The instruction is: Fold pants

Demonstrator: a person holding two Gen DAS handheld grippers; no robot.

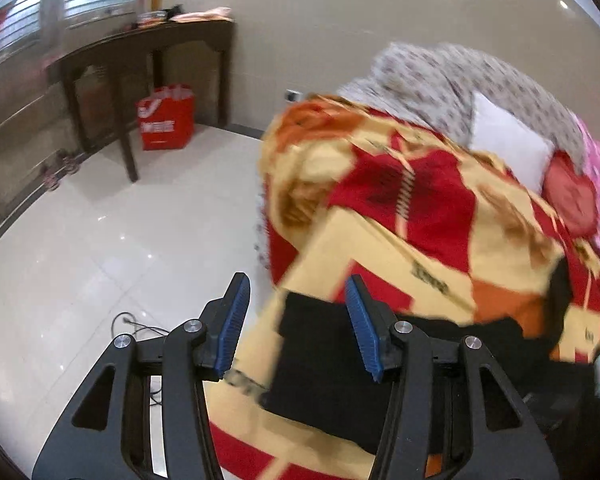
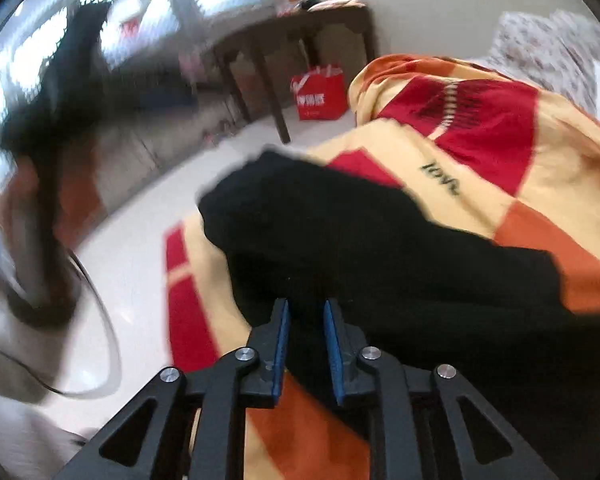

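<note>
Black pants lie across a bed covered by a red, yellow and orange blanket. In the left wrist view the pants show as a dark flat piece near the bed's edge. My left gripper is open and empty, its blue pads wide apart above the pants' corner. My right gripper has its jaws close together with black cloth of the pants between the blue pads. Both views are blurred by motion.
A dark wooden table stands by the wall with a red bag under it. White tiled floor lies left of the bed, with a cable on it. Pillows and a patterned quilt sit at the bed's far end.
</note>
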